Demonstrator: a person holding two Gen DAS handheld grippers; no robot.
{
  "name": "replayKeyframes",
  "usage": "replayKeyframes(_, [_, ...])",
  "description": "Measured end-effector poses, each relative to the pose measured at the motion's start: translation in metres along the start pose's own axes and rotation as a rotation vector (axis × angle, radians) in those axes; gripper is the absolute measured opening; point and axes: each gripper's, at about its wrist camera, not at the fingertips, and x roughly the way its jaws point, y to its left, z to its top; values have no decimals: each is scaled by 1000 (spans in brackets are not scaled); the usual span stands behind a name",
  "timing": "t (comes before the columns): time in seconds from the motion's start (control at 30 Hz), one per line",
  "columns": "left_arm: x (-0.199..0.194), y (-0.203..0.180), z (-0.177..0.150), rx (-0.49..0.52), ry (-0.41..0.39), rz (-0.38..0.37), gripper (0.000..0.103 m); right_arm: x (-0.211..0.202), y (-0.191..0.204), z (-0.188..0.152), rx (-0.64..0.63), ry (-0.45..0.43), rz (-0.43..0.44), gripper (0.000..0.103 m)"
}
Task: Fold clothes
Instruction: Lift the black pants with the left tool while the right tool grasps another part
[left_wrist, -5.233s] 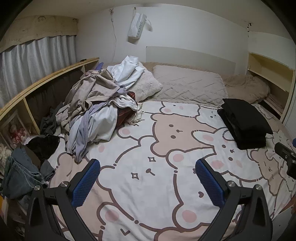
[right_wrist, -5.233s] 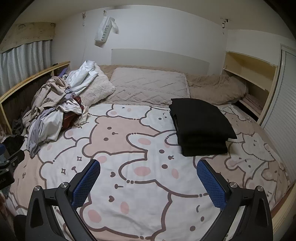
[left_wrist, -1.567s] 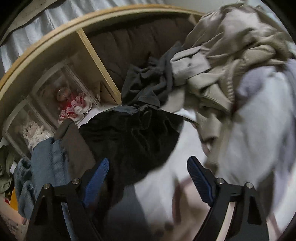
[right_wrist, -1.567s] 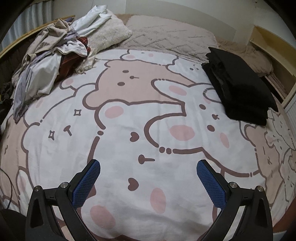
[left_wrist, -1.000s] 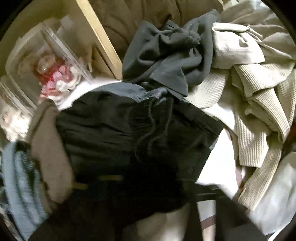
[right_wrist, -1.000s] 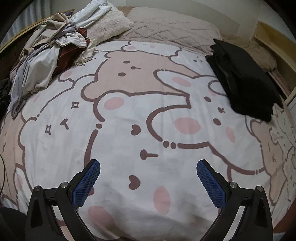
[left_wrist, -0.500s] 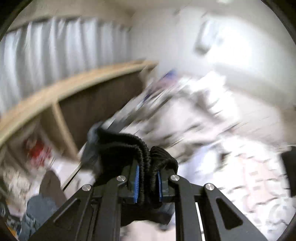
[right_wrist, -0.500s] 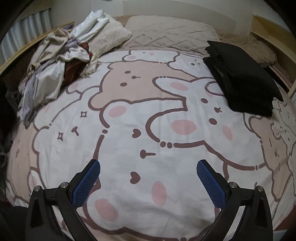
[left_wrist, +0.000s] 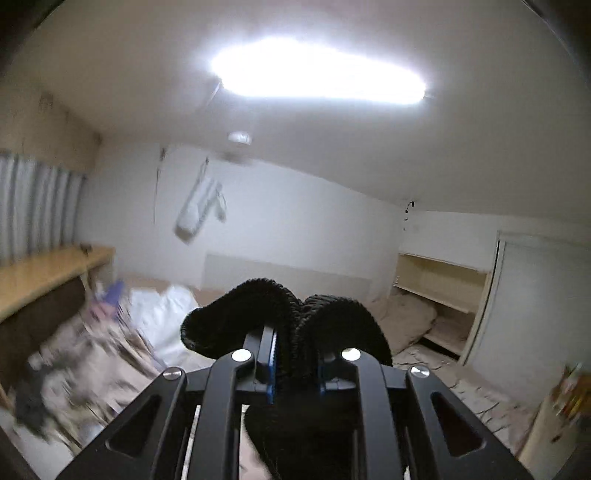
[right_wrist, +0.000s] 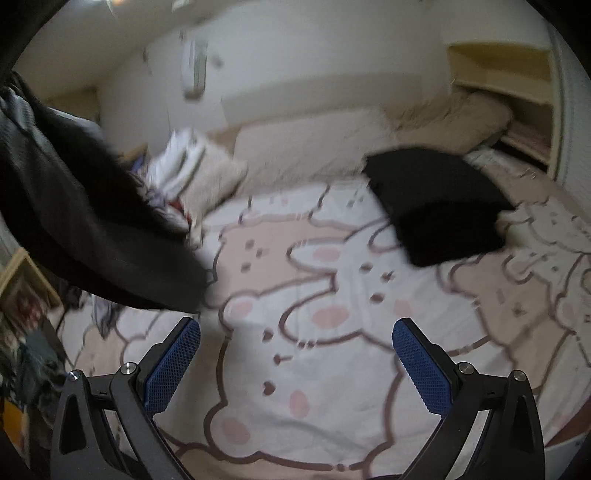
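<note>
Change since earlier: half a second ago the left gripper (left_wrist: 293, 363) was low by the wooden shelf; now it is raised and tipped up toward the ceiling light, the same black cloth pinched in it.
Left tongs: clenched on the ribbed, elastic-looking edge of the black garment (left_wrist: 284, 317); the blue pads are nearly together with only the bunched fabric between them, and two humps of cloth bulge over the tips.
Garment position: lifted clear of the bed; in the right wrist view it hangs as a dark sheet (right_wrist: 85, 221) across the upper left, its lower corner just above the left finger of the right tool.
Right tongs: the right gripper (right_wrist: 295, 363) stands wide apart, holding nothing, touching nothing, hovering over the bed.
Open room: the white and pink cartoon-animal bedspread (right_wrist: 332, 295) lies bare through its middle and near side.
Edges: a folded black stack (right_wrist: 436, 206) sits at the right far side; a blurred heap of unfolded clothes (right_wrist: 173, 173) lies at the left far side.
</note>
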Motion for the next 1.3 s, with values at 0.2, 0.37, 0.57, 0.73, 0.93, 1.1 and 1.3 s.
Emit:
replayKeyframes(0.2, [66,-4,-173,-200,341,27,16,-22,-10,-11,-41,-27,-30,103])
replayKeyframes(0.37, [92,-37,-288,-268,596,0,16,-11,1,-36,-56,27,5,103])
replayKeyframes(0.57, [88,-73,-277,-141,625,-94,16,2,15,-65,-72,91,52,103])
replayKeyframes(0.73, [83,-89,-258,-72,605,-156,16,10,39,-63,-43,97,135,103])
replayKeyframes(0.93, [79,-90,-257,-68,608,-196,16,23,44,-50,24,96,159,103])
replayKeyframes(1.1, [74,-81,-260,-89,595,-185,16,42,48,-52,-28,132,67,74])
replayKeyframes(1.3, [72,-69,-283,-112,622,-153,16,40,41,-58,-132,118,32,28])
